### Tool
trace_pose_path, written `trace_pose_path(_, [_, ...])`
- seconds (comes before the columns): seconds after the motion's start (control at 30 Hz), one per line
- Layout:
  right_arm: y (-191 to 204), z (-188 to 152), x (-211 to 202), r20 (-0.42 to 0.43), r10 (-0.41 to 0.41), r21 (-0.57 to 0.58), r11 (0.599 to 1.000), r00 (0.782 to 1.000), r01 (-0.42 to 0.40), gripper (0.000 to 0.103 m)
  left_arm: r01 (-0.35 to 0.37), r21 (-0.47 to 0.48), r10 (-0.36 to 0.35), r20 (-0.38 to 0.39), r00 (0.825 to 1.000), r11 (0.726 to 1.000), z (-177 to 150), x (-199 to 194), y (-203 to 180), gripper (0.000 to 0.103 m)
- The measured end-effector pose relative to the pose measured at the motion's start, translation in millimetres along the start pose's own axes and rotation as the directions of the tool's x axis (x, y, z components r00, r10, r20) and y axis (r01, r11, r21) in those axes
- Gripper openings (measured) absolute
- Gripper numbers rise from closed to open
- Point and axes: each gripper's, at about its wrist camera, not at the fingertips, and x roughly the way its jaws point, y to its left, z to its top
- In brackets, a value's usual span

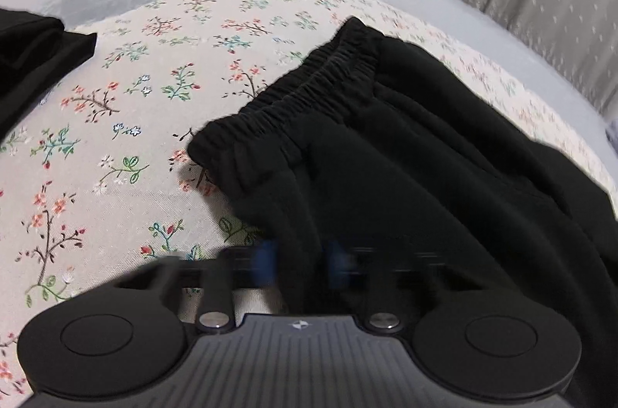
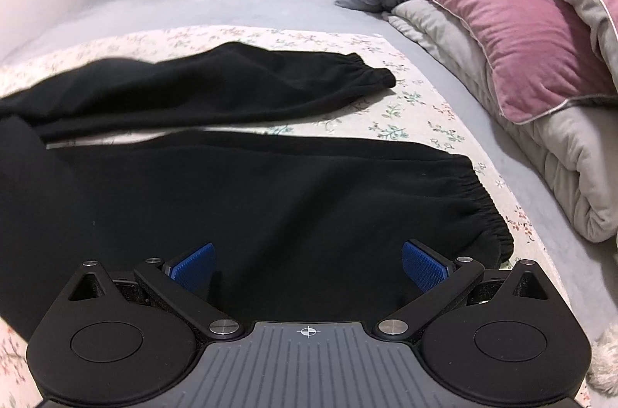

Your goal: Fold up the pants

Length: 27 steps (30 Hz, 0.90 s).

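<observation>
A floral sheet [image 2: 417, 106] covers the grey bed [image 2: 231, 6], and on that sheet the black pants [image 2: 270, 199] lie spread flat, their two legs side by side with a strip of sheet showing between them and the cuffs pointing toward the folded pink and grey quilt [image 2: 533, 52] beyond the sheet's edge. The right gripper [image 2: 308, 267] hovers over the nearer leg on the sheet with its blue pads wide apart, holding nothing. The left gripper [image 1: 299, 263] sits low at the pants' edge below the elastic waistband [image 1: 305, 87], its blue pads blurred but close together with black cloth between them.
</observation>
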Motion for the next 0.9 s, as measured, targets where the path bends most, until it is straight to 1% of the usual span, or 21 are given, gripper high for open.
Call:
trace_pose_path(0.03, [0,0,-1,0.001,0.004,0.004,1.0,1.0,-0.004,0.103,0.019,-0.03,-0.019,0.0,1.0,0.999,1,-1,4,0.012])
trace_pose_path(0.07, [-1,-1,-2,0.004,0.01,0.01,1.0,1.0,-0.01,0.103,0.018,-0.042,-0.018,0.005,1.0,0.999,1,-4,6,0.011])
trace_pose_path(0.13, [-3,-2,-6,0.013,0.025,0.032,0.999,1.0,-0.025,0.103,-0.003,-0.042,0.004,0.038,0.999,0.999,1,-16,9,0.01])
trace_pose_path(0.23, [-11,-5,-11,0.022,0.039,0.074,0.996,0.999,-0.041,0.103,0.002,-0.05,0.003,0.102,0.995,0.999,3,-41,18,0.01])
trace_pose_path(0.3, [-16,-9,-16,0.027,0.046,0.096,0.994,0.999,-0.049,0.102,0.007,-0.056,0.001,0.133,0.991,0.998,4,-56,27,0.01])
trace_pose_path(0.4, [-22,-12,-22,0.038,0.044,0.119,0.992,0.998,-0.048,0.102,-0.008,-0.053,0.017,0.169,0.985,0.999,5,-76,44,0.01])
trace_pose_path(0.5, [-28,-14,-26,0.044,0.045,0.145,0.988,0.998,-0.051,0.103,-0.009,-0.084,0.023,0.171,0.985,0.996,3,-88,60,0.01])
trace_pose_path(0.63, [-31,-16,-30,0.054,0.053,0.159,0.985,0.997,-0.061,0.103,-0.042,-0.095,0.057,0.156,0.986,0.995,-2,-90,69,0.01])
trace_pose_path(0.67, [-31,-16,-30,0.05,0.053,0.16,0.985,0.997,-0.06,0.103,-0.044,-0.085,0.056,0.142,0.988,0.995,-4,-87,68,0.01])
trace_pose_path(0.7, [-32,-16,-28,0.042,0.051,0.161,0.985,0.998,-0.057,0.103,-0.052,-0.04,0.057,0.115,0.992,0.998,-5,-81,64,0.012])
trace_pose_path(0.73, [-32,-17,-28,0.034,0.049,0.164,0.985,0.998,-0.054,0.103,-0.067,-0.002,0.067,0.085,0.994,0.998,-7,-76,59,0.015])
trace_pose_path(0.77, [-33,-17,-26,0.025,0.045,0.167,0.985,0.999,-0.048,0.103,-0.077,0.005,0.076,0.063,0.995,0.997,-8,-72,59,0.018])
trace_pose_path(0.8, [-34,-17,-25,0.017,0.04,0.171,0.984,0.999,-0.043,0.103,-0.073,-0.012,0.074,0.047,0.996,0.997,-9,-72,61,0.023])
trace_pose_path(0.87, [-37,-17,-24,0.009,0.034,0.183,0.983,0.999,-0.035,0.103,-0.063,-0.046,0.066,0.065,0.996,0.997,-4,-75,66,0.037])
trace_pose_path(0.9, [-38,-17,-24,0.011,0.033,0.189,0.981,0.999,-0.035,0.103,-0.064,-0.052,0.068,0.085,0.994,0.997,-2,-79,68,0.05])
